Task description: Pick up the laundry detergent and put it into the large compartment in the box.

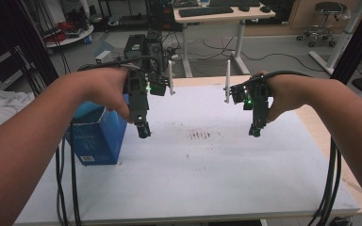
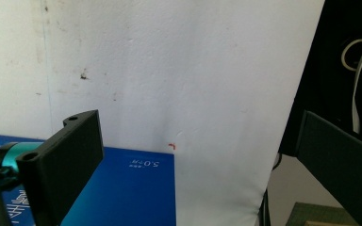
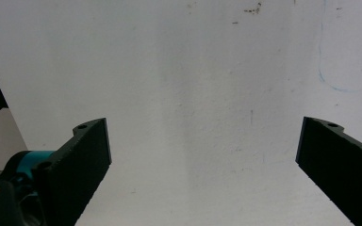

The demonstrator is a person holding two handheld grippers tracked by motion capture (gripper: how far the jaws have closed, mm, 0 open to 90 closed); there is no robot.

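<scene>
Two grippers are held above the table: the left gripper [image 1: 143, 130] and the right gripper [image 1: 255, 132], each with two black jaws standing wide apart, four jaws in all. One blue box [image 1: 96, 136] stands on the one white sheet [image 1: 193, 174] that covers the table, just beside the left gripper. One reddish smear [image 1: 201, 135] marks the sheet between the grippers.

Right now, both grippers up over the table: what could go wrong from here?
1. The blue box stands at the table's left edge, close under the left gripper; a sideways nudge could tip it off.
2. Cables hang beside that box and might snag it.
3. The right gripper is open over bare table, so closing would catch nothing.
</scene>
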